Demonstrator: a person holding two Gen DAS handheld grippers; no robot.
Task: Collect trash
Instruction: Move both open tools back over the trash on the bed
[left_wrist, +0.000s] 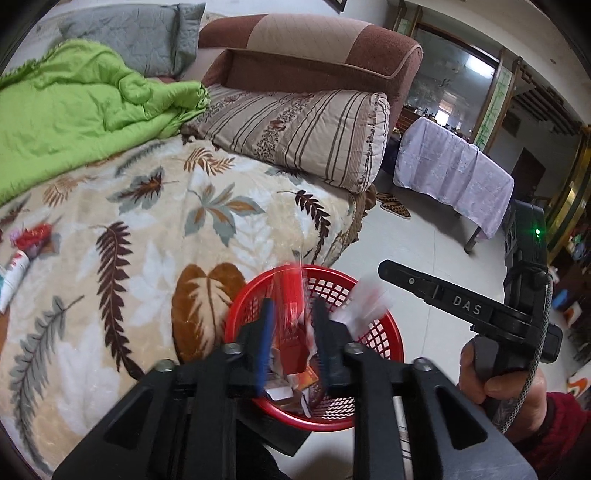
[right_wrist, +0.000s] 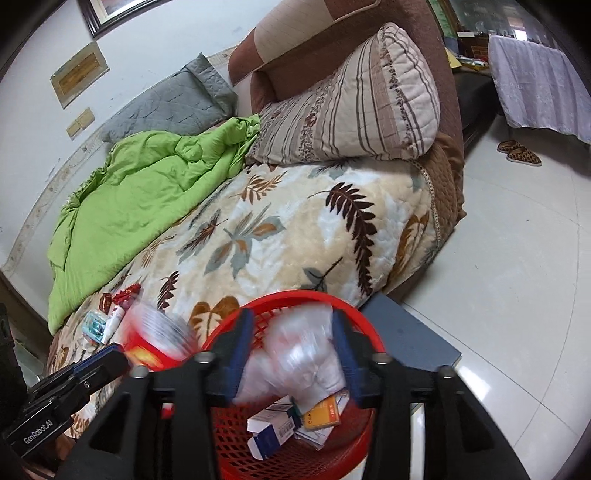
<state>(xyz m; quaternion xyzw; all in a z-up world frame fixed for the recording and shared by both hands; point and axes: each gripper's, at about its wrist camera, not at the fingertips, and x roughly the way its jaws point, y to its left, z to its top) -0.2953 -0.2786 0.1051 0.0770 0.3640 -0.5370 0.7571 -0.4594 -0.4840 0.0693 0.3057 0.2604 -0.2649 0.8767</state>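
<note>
over red basket: clear bag between right tool fingers.

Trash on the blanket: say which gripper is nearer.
Left. The left gripper is by the red basket, bedside, near the trash; the right gripper is over the basket, farther away.

black left gripper, blue-padded fingers, silver screws, red sleeve

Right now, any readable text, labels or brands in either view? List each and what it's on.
"DAS": on the right claw, on its black arm.
"GenRobot.AI": on the left claw, on its body.
Orange box and white cartons in the red basket: print and barcode too small to read.
Items left on the blanket: unreadable.
</note>
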